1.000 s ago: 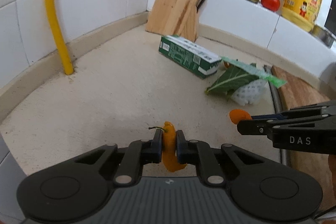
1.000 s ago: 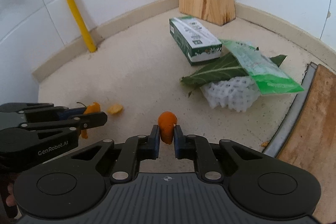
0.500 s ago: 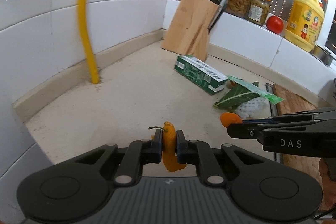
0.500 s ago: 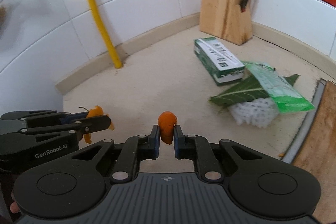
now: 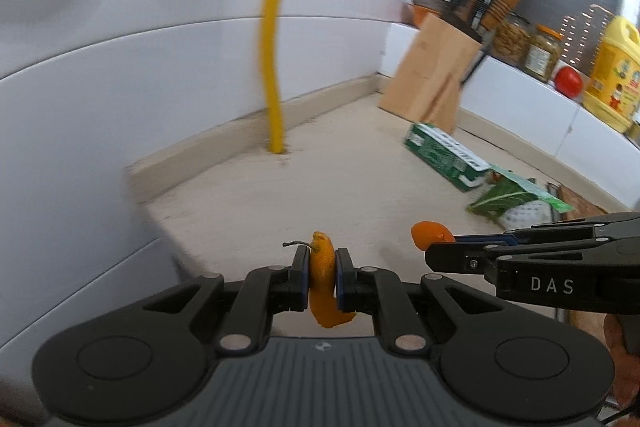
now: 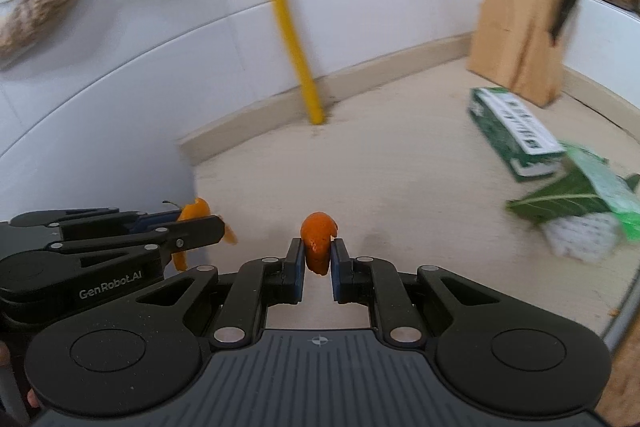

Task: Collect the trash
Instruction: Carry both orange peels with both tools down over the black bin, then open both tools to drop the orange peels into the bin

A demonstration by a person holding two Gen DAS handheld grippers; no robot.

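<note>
I am gripping a curled strip of orange citrus peel with a thin dark stem (image 5: 322,279) in my left black two-finger gripper (image 5: 322,277), its pads pressing on the peel from both sides. The strip's long axis is running up and down between the pads, with the stem end sticking up above the fingertips and the lower end curling out underneath toward the right. In my right black two-finger gripper (image 6: 317,259) I am pinching a rounder, darker orange chunk of peel (image 6: 318,241); it is standing roughly upright too, its domed end poking above the pads. Both pieces are hanging in the air above the speckled beige countertop (image 6: 400,187), side by side and apart. Farther off on the counter, a green and white carton (image 6: 516,129) is lying flat, with its long side pointing away toward the wooden knife block (image 6: 520,31). Beside the carton, a green leaf (image 6: 560,201) is resting against a green plastic bag (image 6: 604,179) and a white foam net (image 6: 584,237).
</note>
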